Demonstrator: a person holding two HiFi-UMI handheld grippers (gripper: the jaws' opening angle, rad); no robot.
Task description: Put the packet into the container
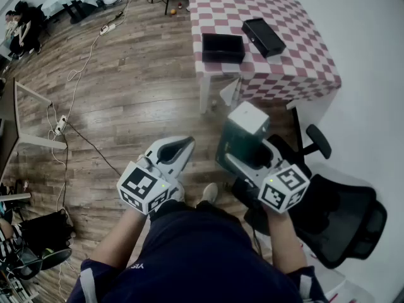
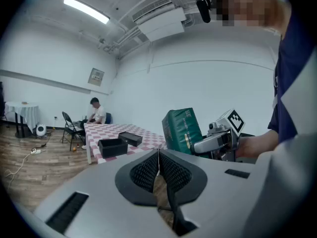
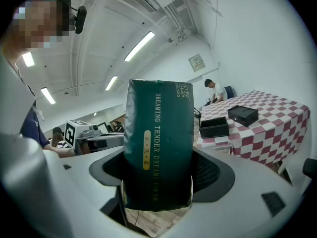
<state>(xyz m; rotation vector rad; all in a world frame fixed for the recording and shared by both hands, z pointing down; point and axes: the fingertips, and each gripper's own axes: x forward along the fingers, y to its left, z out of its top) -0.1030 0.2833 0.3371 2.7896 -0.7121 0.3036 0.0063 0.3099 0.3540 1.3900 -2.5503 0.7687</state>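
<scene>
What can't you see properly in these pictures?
- Inside the container: head view, too dark and small.
- Bottom of the packet: right gripper view, sunk between the jaws of the right gripper.
- Print on its label: right gripper view, too small.

Navy clothes and two pale grey tools are what I have to work with.

In the head view I see a dark navy top point(image 1: 189, 251) with short sleeves point(image 1: 88, 281) edged in a pale stripe, and one pale shoe point(image 1: 209, 193) near six o'clock. The left tool point(image 1: 183, 145) at seven o'clock and the right tool point(image 1: 237, 156) at five o'clock are smooth light-grey shells. The left cube point(image 1: 144, 188) and right cube point(image 1: 284, 189) are white with black square markers. Close up, black ribbed pads point(image 2: 146, 172) sit in a dark rounded recess, with slot vents point(image 2: 67, 212) to the sides.
</scene>
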